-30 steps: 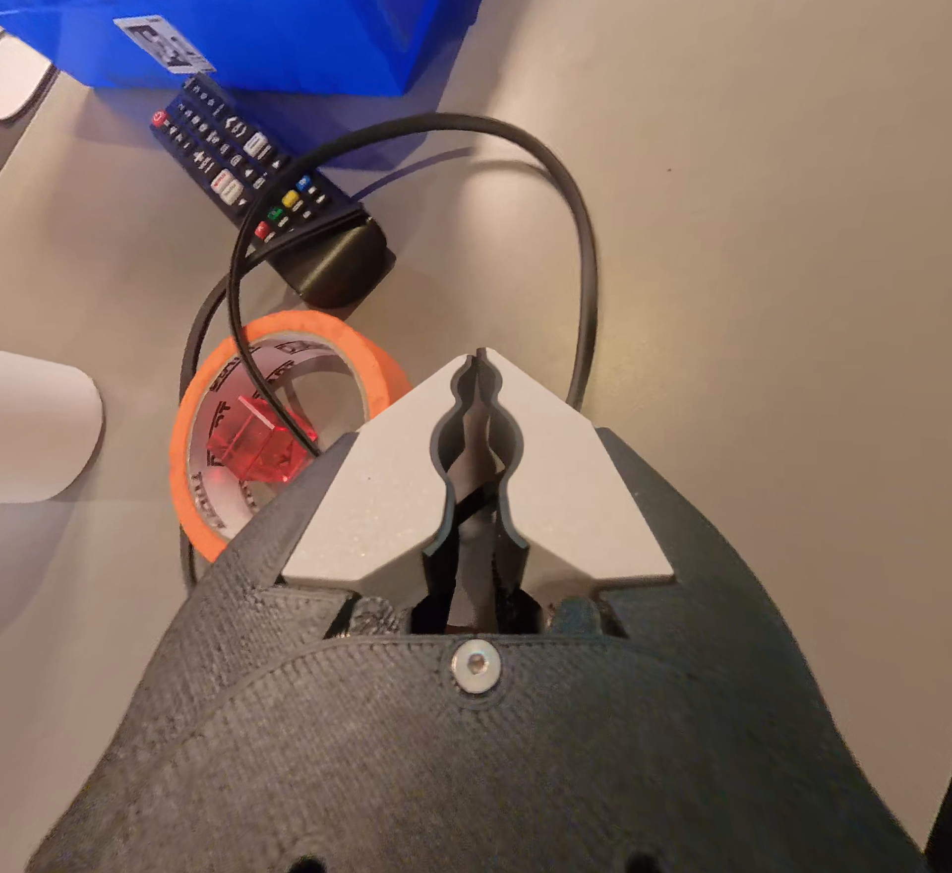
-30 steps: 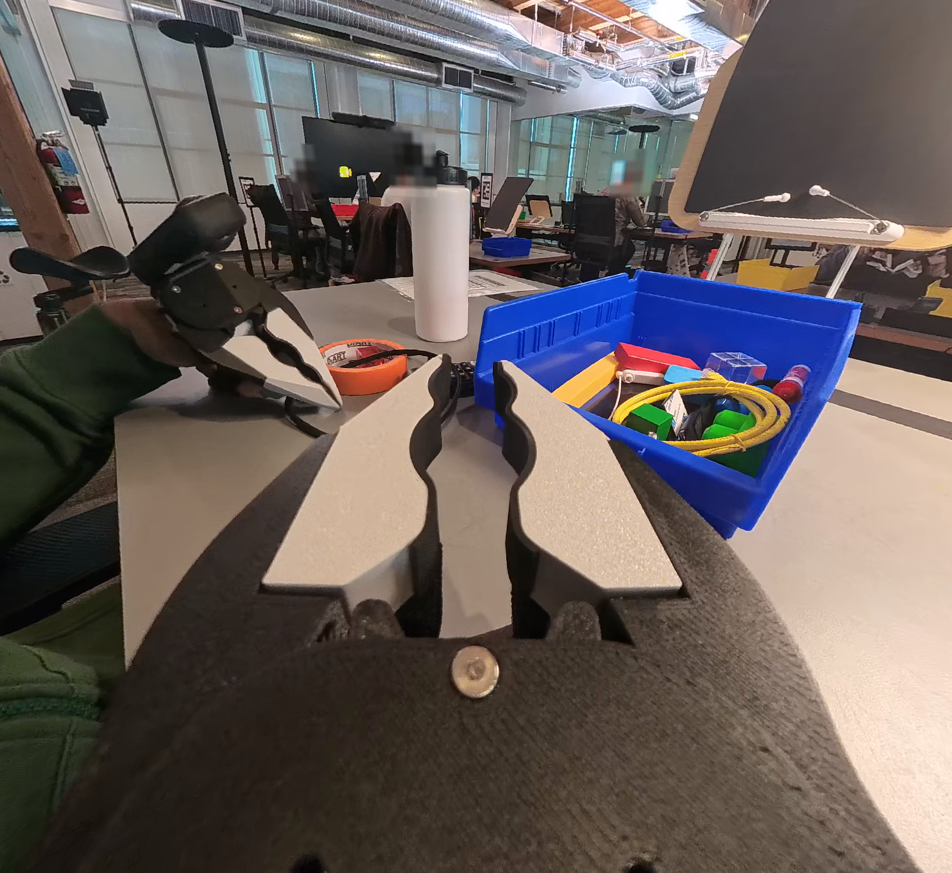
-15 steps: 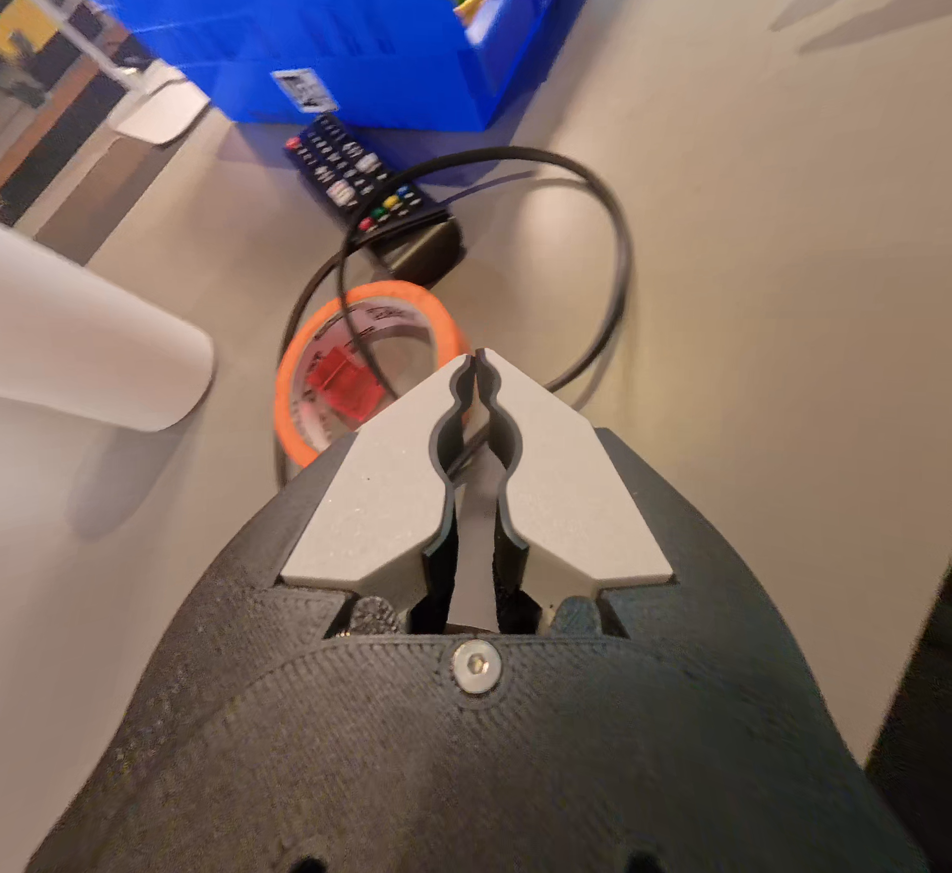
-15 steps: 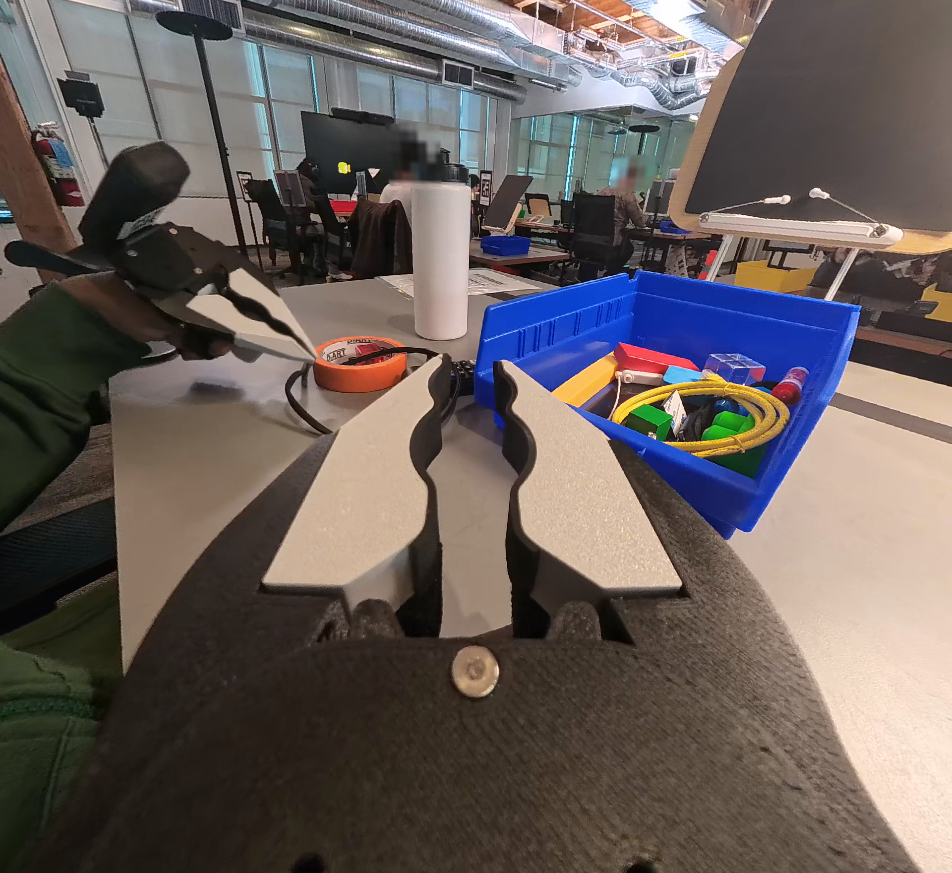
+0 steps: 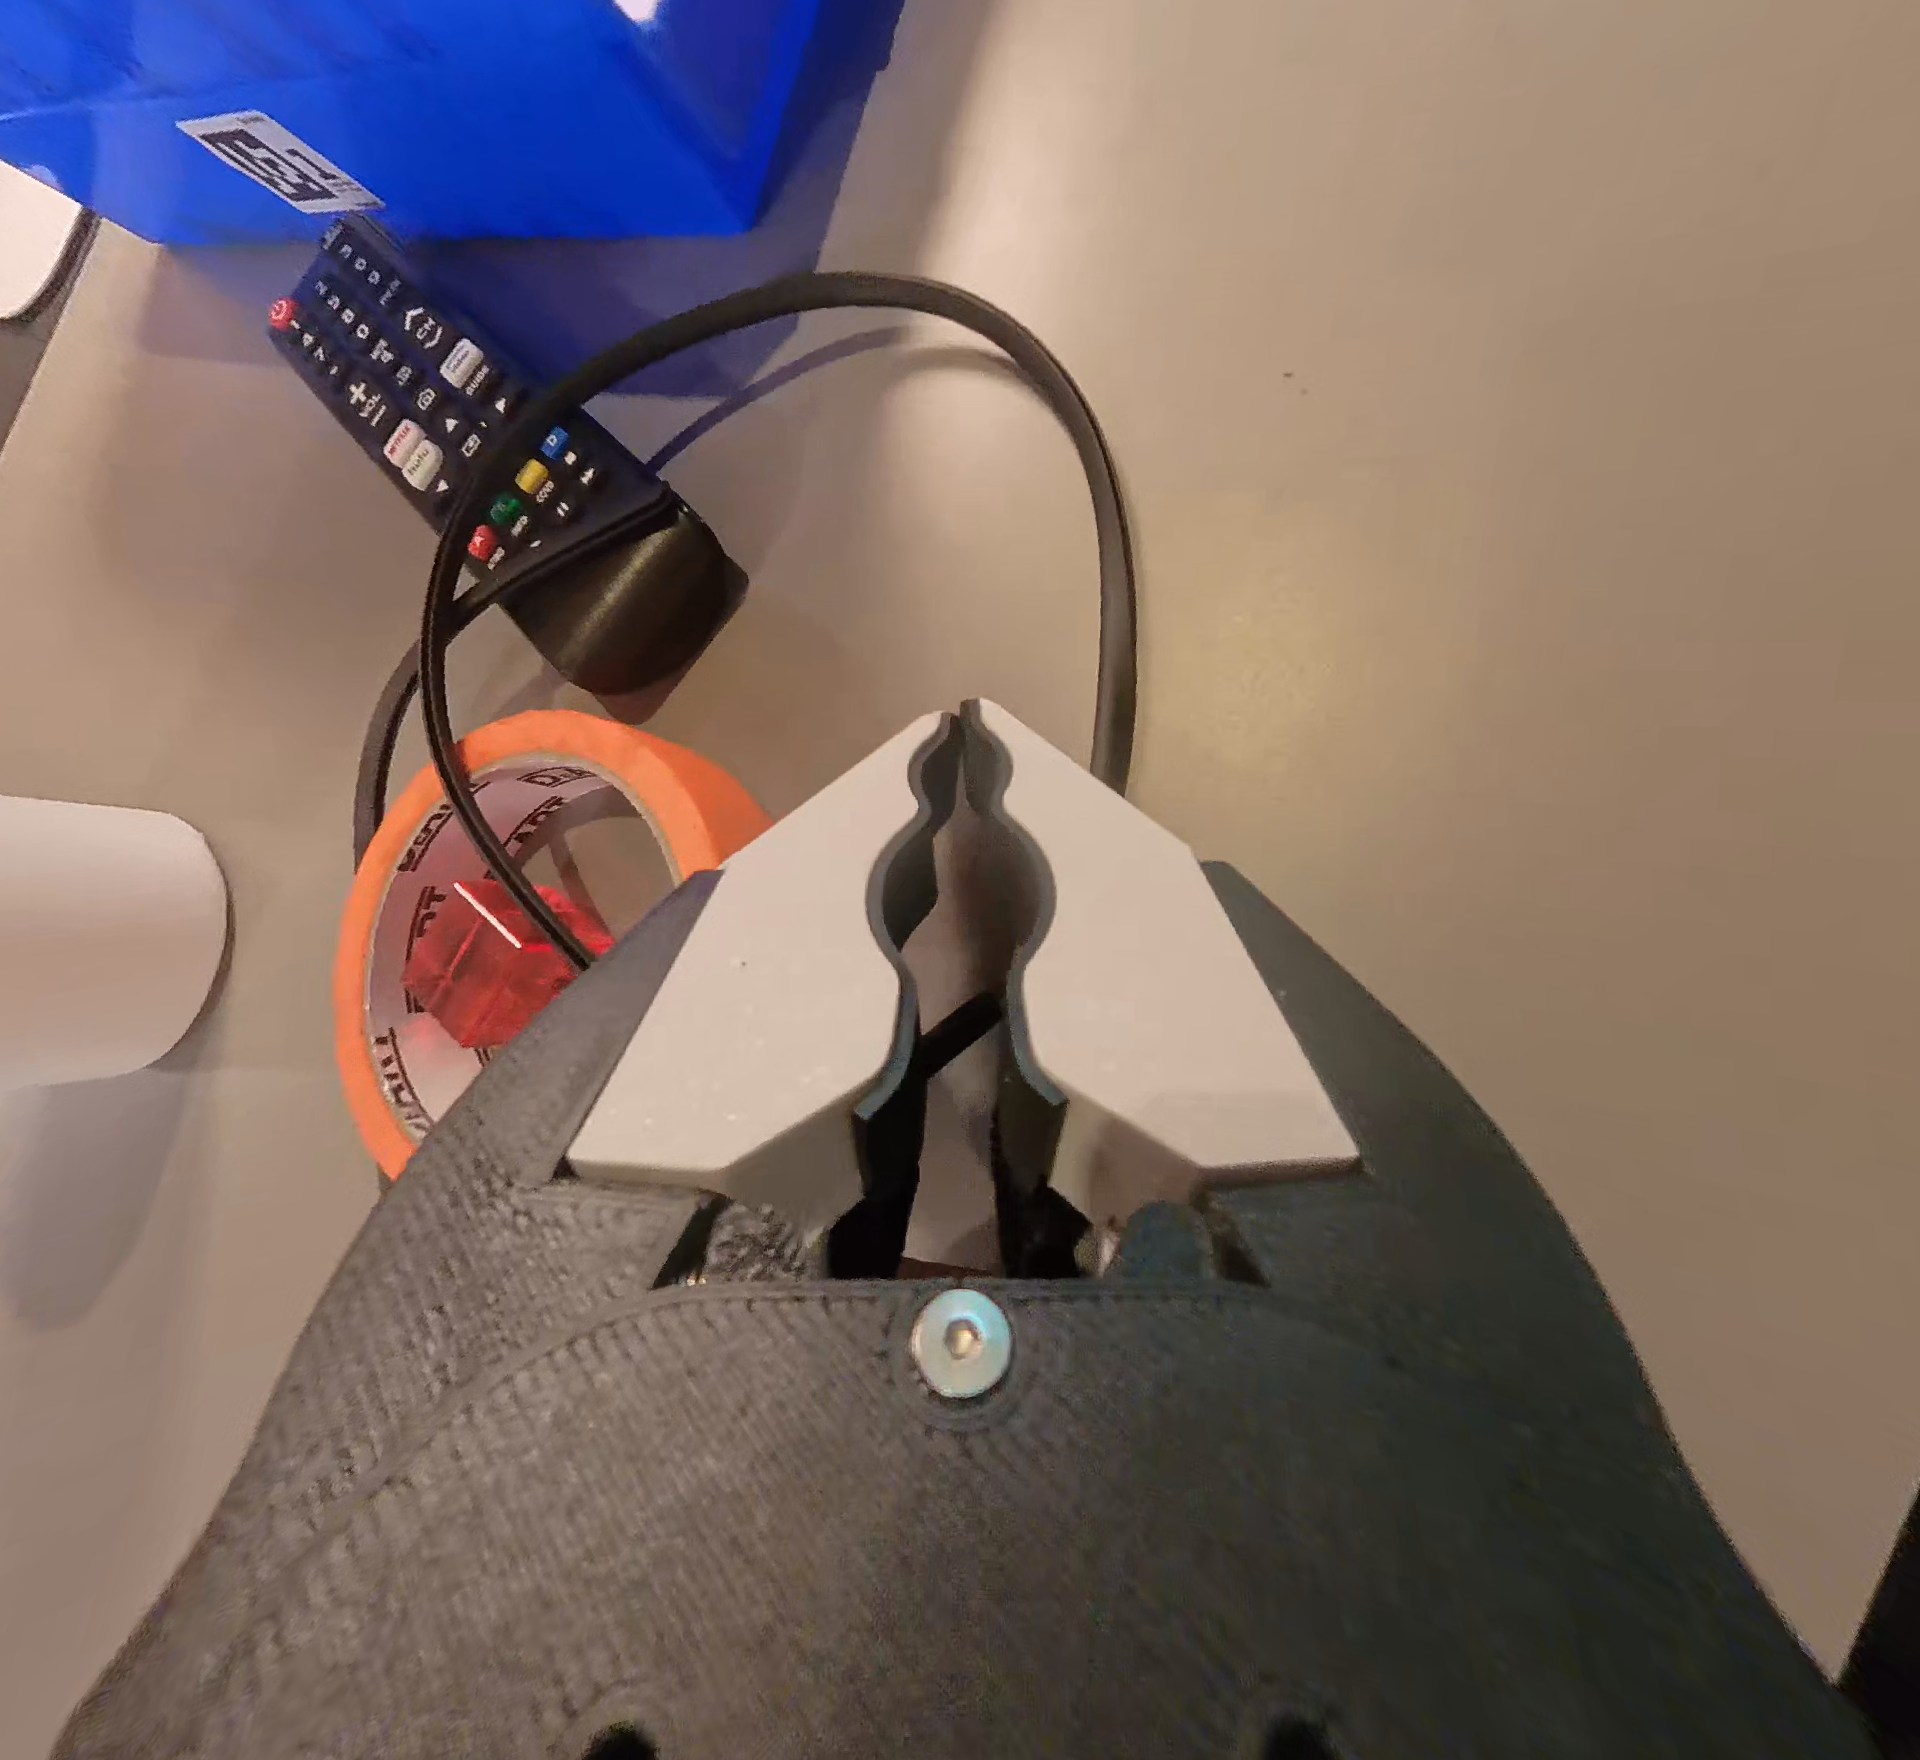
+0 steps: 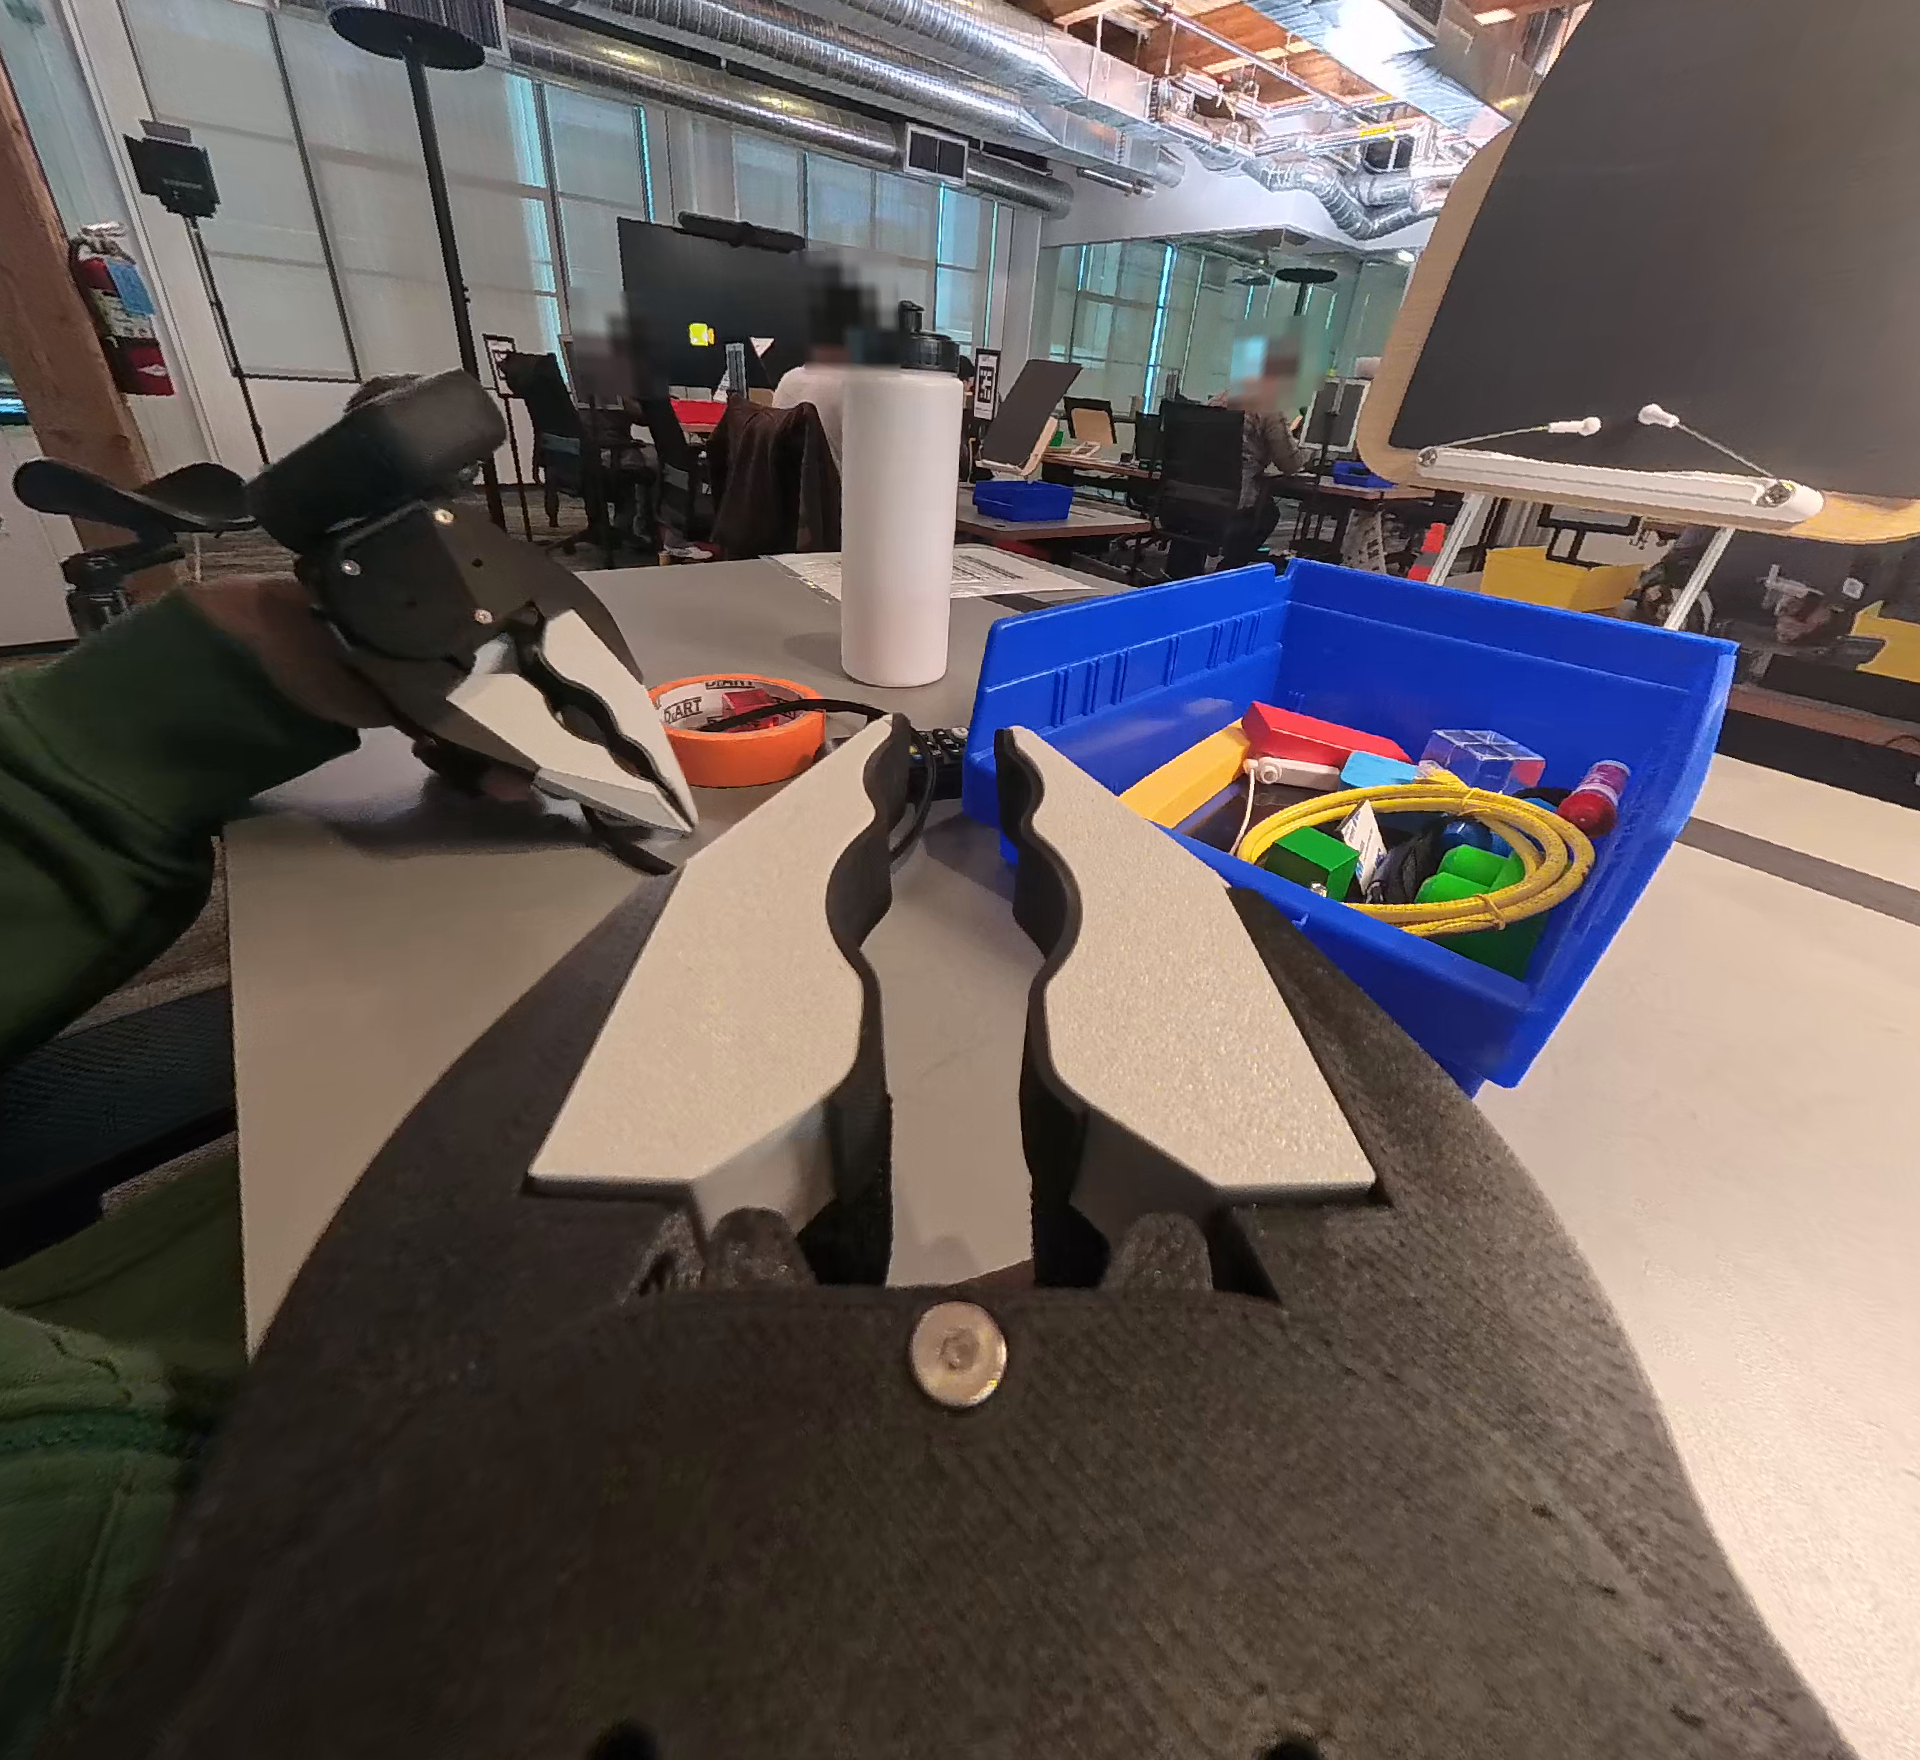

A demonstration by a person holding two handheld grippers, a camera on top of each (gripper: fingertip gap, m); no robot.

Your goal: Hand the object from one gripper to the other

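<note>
A black cable (image 5: 1096,463) lies in a loop on the grey table. My left gripper (image 5: 961,708) is shut on it, with the cable running between the fingers farther back, and points down at the table. In the right wrist view the left gripper (image 6: 681,817) is low over the table at the left, held by a hand in a green sleeve, with the cable (image 6: 623,848) under its tips. My right gripper (image 6: 948,734) is open and empty, a little to the right of the left one and apart from it.
An orange tape roll (image 5: 665,760) with a red block (image 5: 478,972) inside lies left of the left gripper. A black remote (image 5: 457,422) lies by a blue bin (image 6: 1351,650) of small items. A white bottle (image 6: 899,515) stands behind. Some 25 cm of space lies between my two pairs of fingers. The black remote (image 5: 457,422) is closer to my left gripper, around 12 cm from its tips; the right tips are 25 cm off.
My left gripper rose and levelled out half a second ago, then dropped and tipped down again, still shut on the cable. My right gripper has not moved.
</note>
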